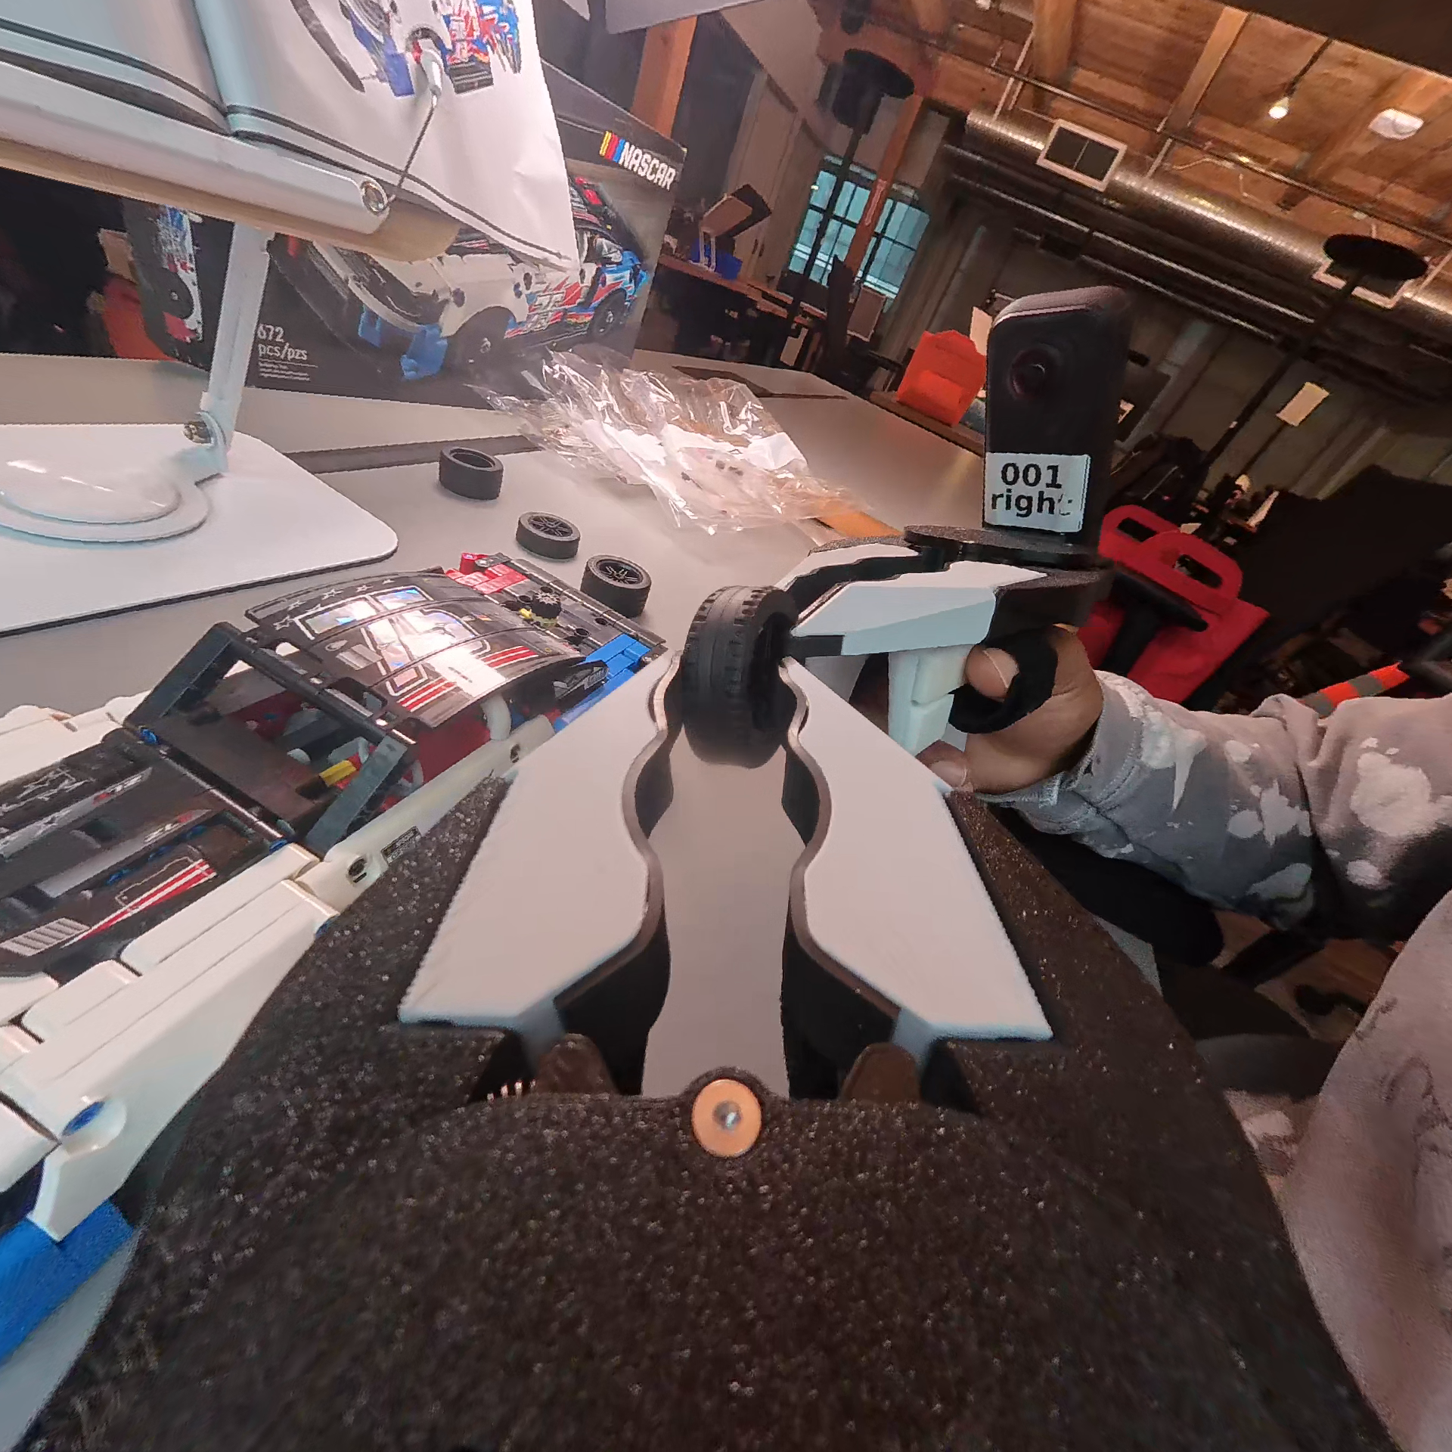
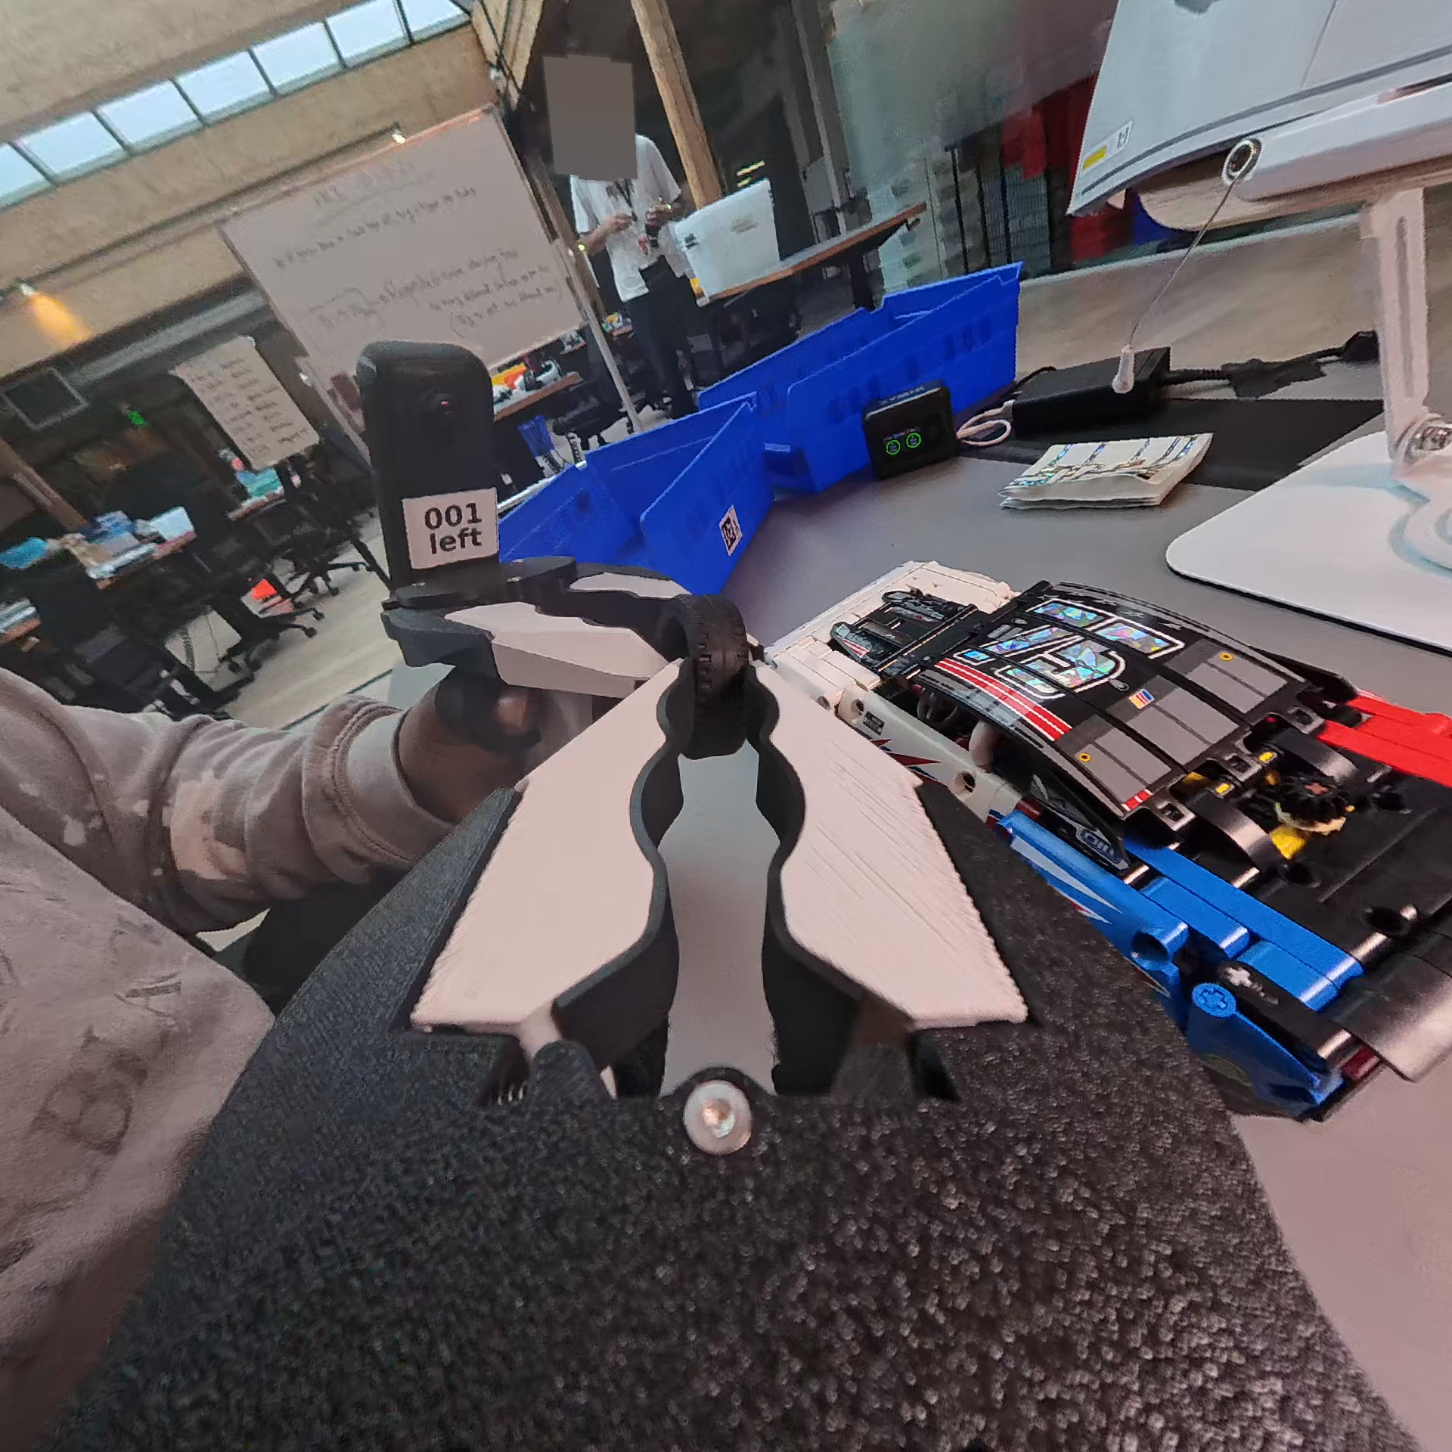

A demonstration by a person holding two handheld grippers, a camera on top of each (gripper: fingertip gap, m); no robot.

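1. The left tongs [image 1: 735,668] and the right tongs [image 2: 719,668] are meeting tip to tip above the desk [image 1: 440,518].
2. Both tongs are pinching the same small black tyre [image 1: 735,676], so each pair is narrow and holding it.
3. The tyre is sitting up in the air between the two tips, just beside the toy car [image 2: 1116,754].
4. The toy car is lying on the desk, black on top with white, blue and red parts.
5. Three more black wheels [image 1: 548,535] are lying on the desk past the car, near a crinkly clear bag [image 1: 676,440].
6. A white stand [image 1: 228,314] is standing on the desk behind the car.
7. Blue bins [image 2: 786,440] are sitting at the far edge of the desk.
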